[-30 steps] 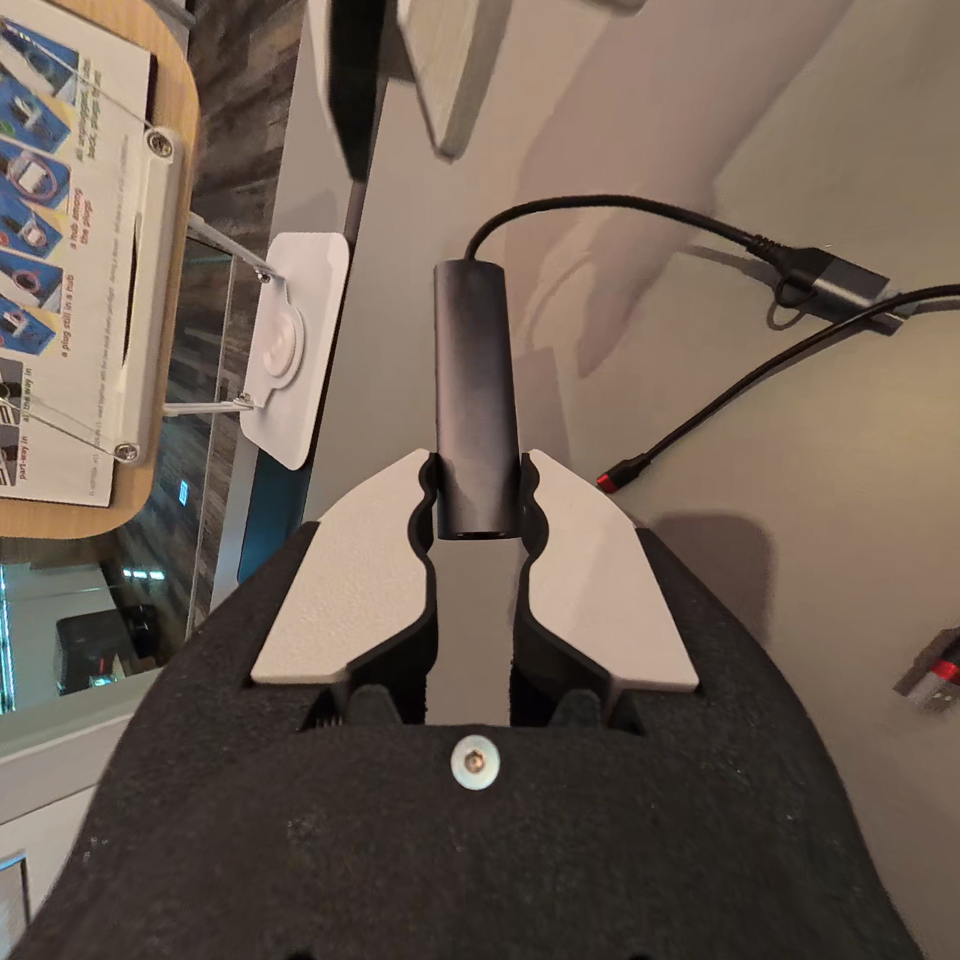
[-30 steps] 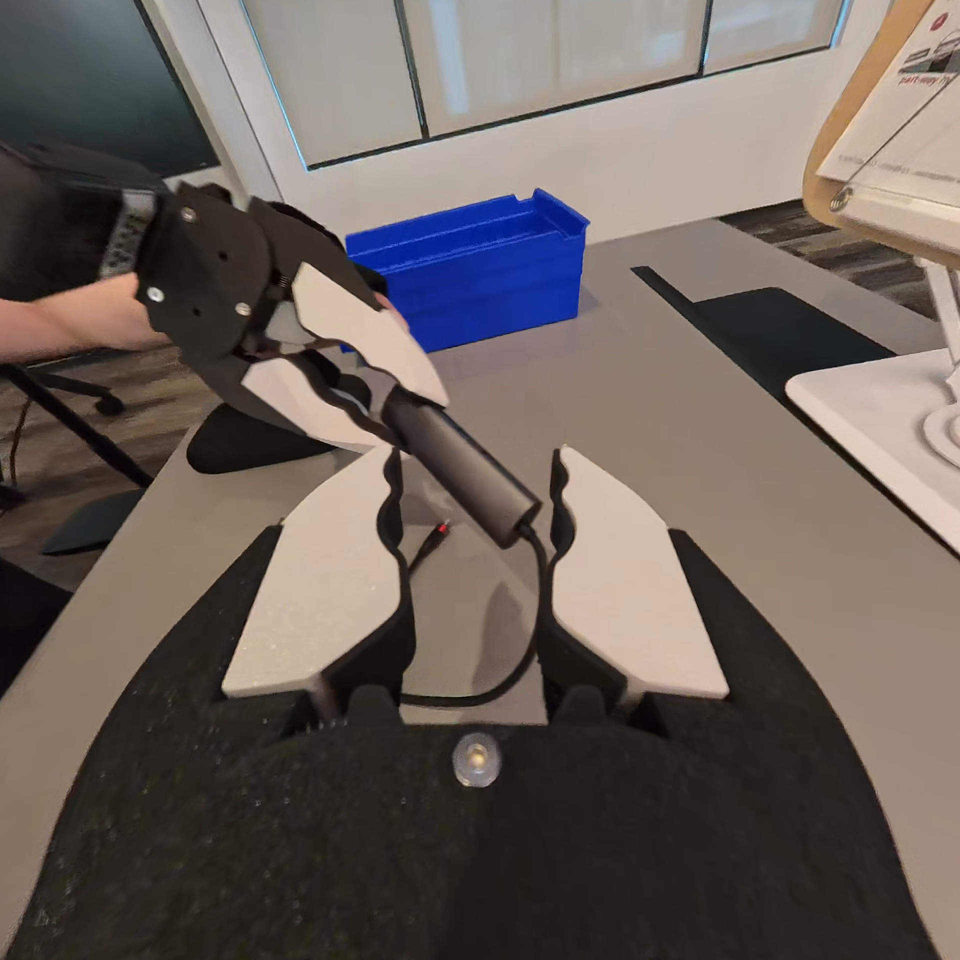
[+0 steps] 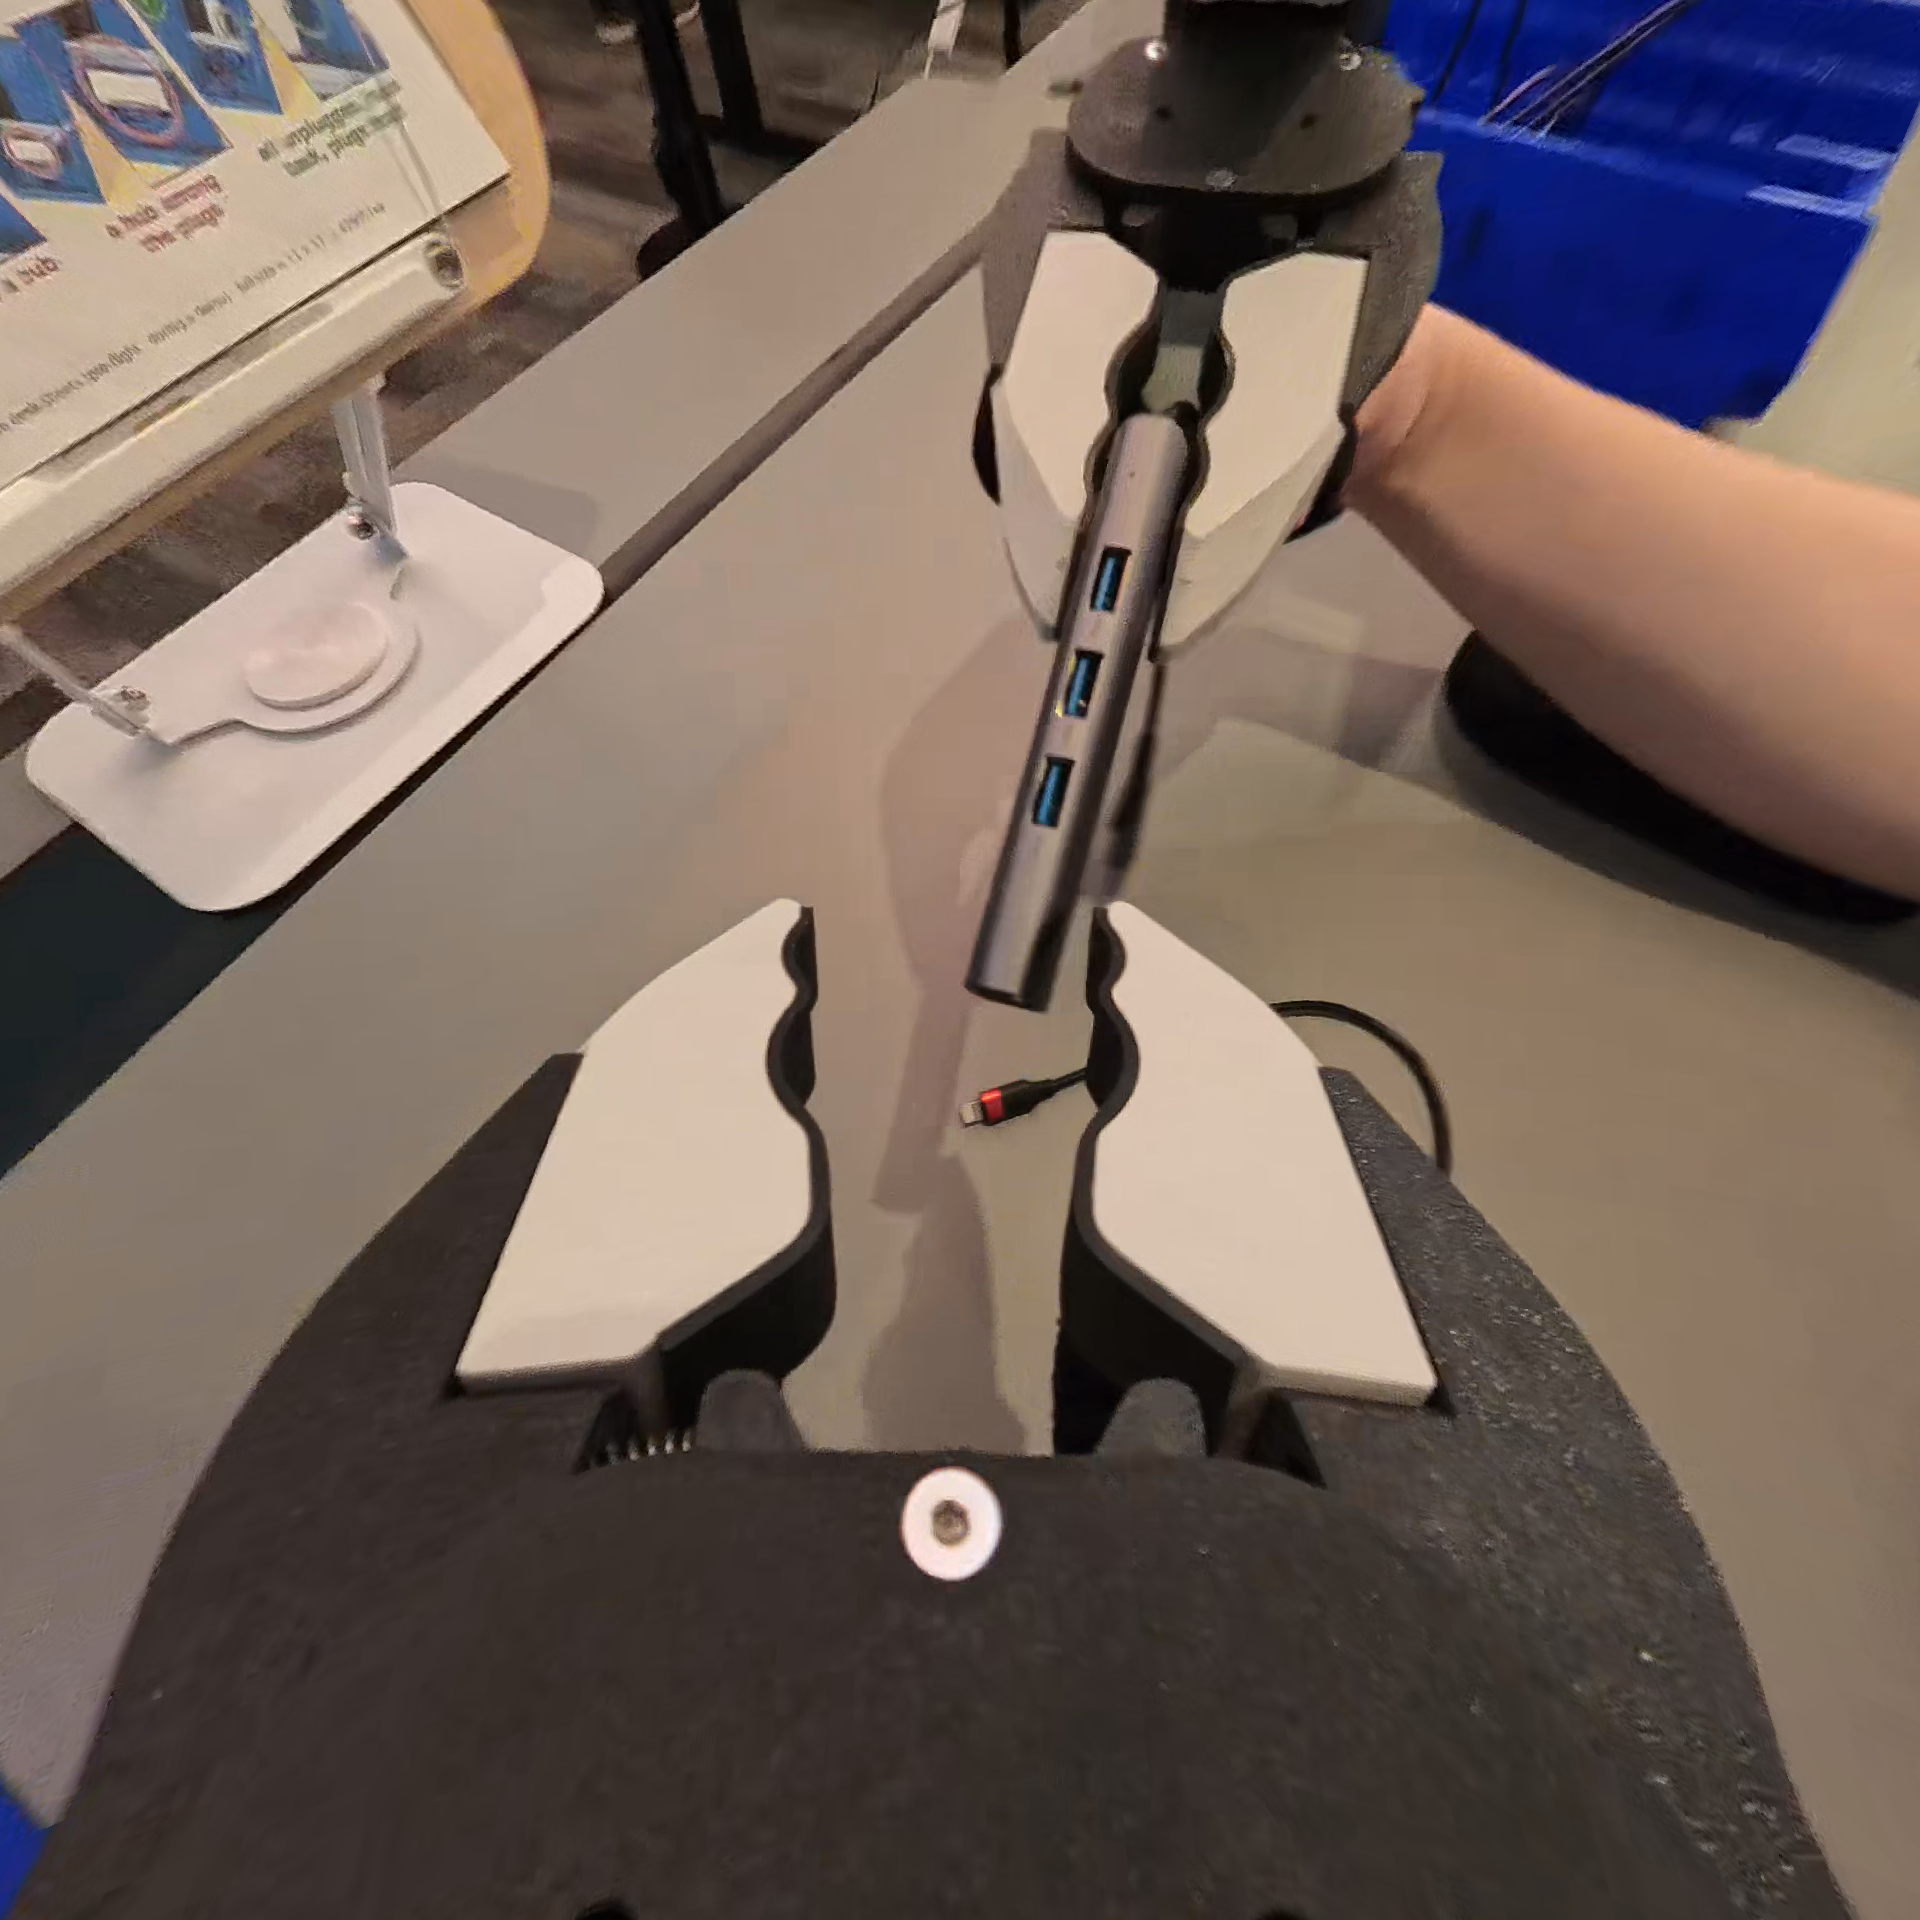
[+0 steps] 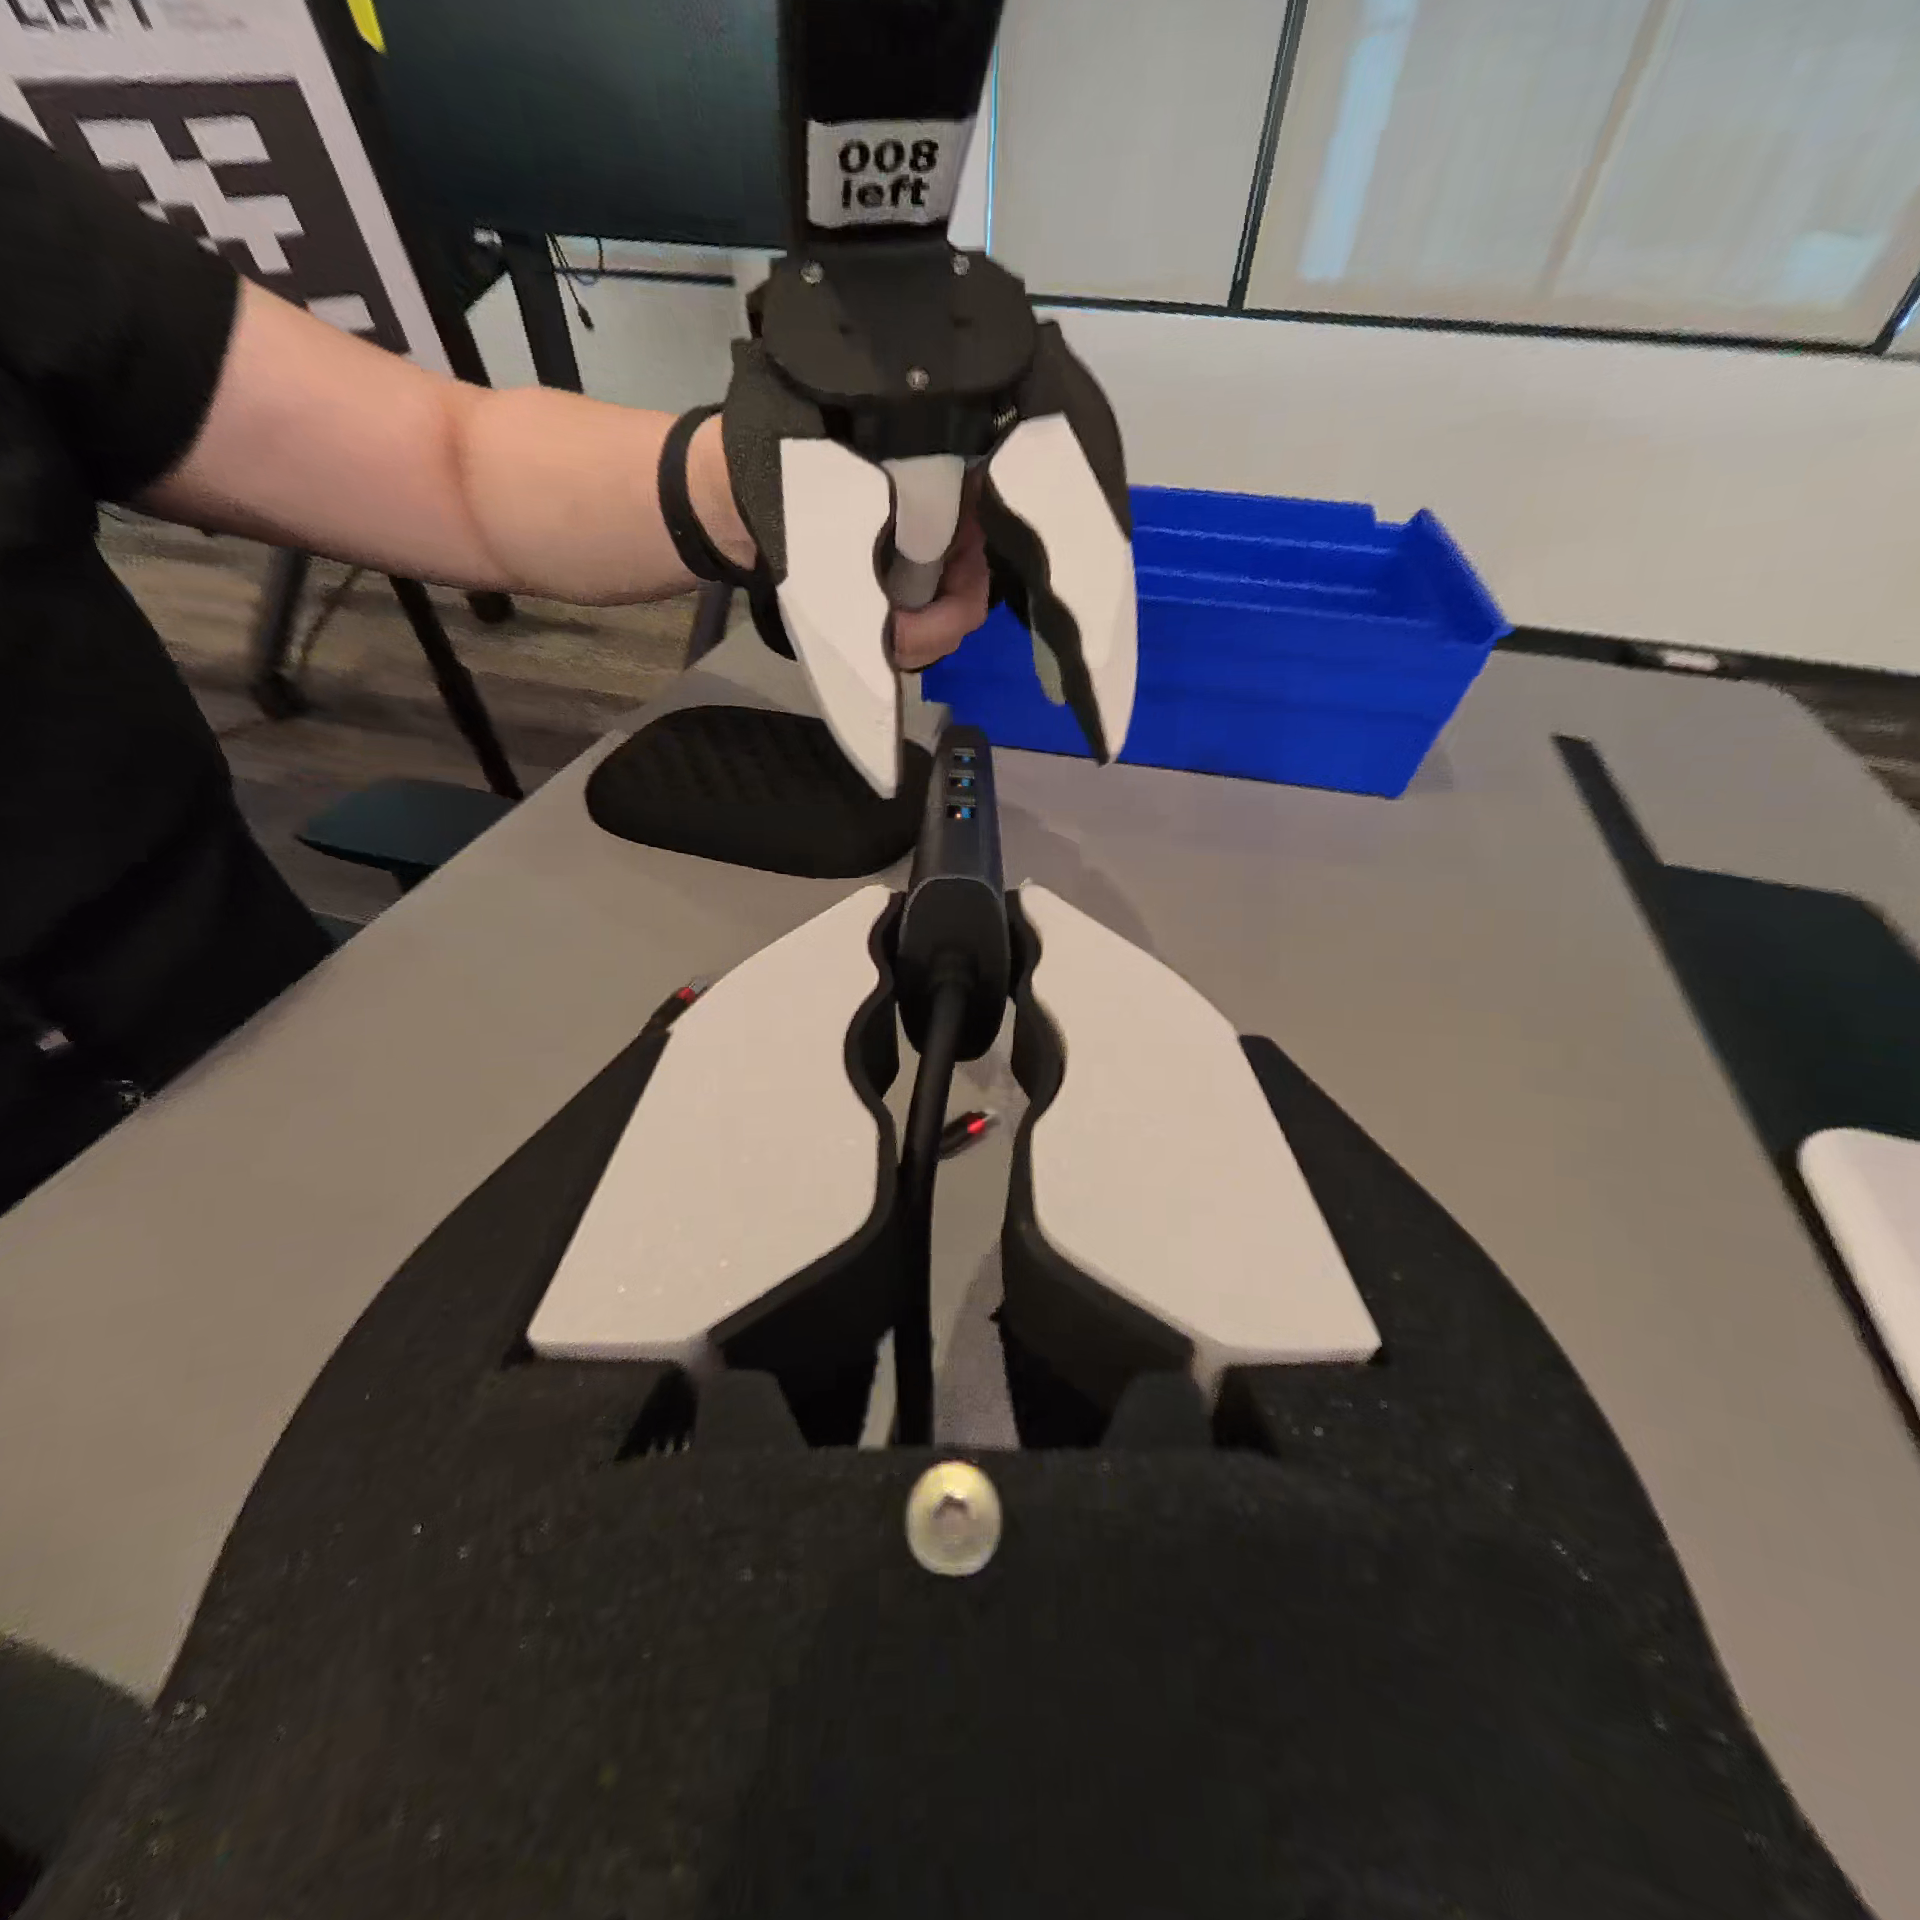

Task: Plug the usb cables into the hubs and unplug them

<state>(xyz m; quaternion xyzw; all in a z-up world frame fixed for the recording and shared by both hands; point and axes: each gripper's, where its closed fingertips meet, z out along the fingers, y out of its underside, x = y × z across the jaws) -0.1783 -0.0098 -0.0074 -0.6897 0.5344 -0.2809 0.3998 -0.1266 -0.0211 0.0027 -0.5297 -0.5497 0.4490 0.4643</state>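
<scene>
Dark metal hub (image 4: 954,914) is sitting clamped in the right gripper (image 4: 951,925), ports up, while the left gripper (image 3: 951,997) is hanging apart, empty, and should fetch the red-tipped cable (image 3: 1003,1103).

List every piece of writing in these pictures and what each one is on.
I do not copy out writing; here is what bears it.
White label on the black handle above the left gripper: short print.
Black-and-white board, far left: large letters, cut off.
Printed sheet on the stand: small captions, blurred.
Hub: no writing visible.
</scene>
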